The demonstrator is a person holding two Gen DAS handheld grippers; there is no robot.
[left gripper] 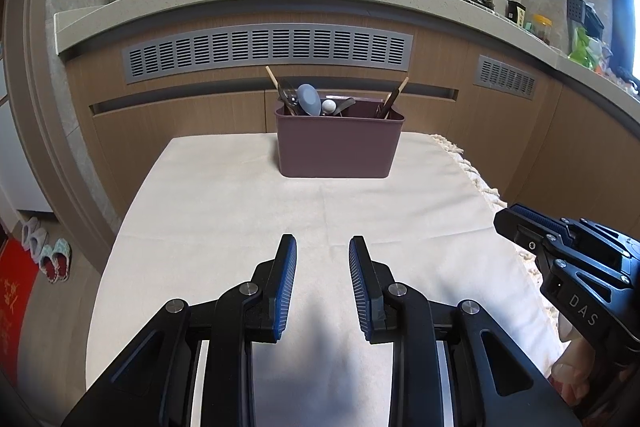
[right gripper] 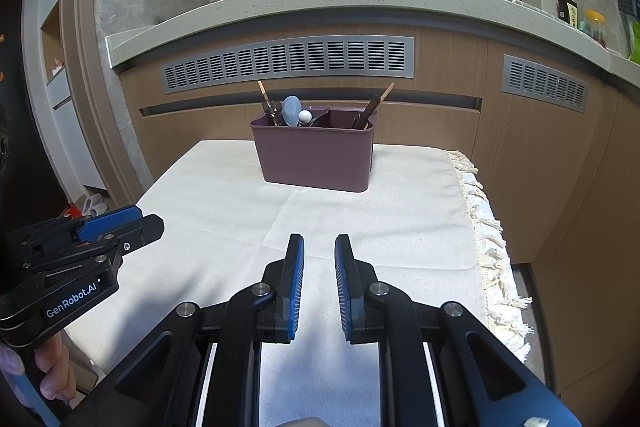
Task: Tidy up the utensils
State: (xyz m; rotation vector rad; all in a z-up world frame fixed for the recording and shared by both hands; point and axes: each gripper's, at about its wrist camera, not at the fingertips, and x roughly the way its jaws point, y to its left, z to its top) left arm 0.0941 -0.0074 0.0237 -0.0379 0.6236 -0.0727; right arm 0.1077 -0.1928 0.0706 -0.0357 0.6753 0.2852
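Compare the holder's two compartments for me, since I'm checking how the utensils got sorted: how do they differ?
In the mauve utensil holder, the left compartment is crowded: spoons, a pale blue spoon and a wooden stick leaning left. The right compartment holds only a few dark and wooden sticks leaning right. Both share the one divided bin, contents upright.

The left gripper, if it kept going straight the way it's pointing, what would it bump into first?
Probably the cream tablecloth. The left gripper is empty, its jaws apart, and it tilts downward over bare cloth. The purple utensil bin stands farther ahead, so the gripper would likely meet cloth before reaching it, though depth is hard to judge.
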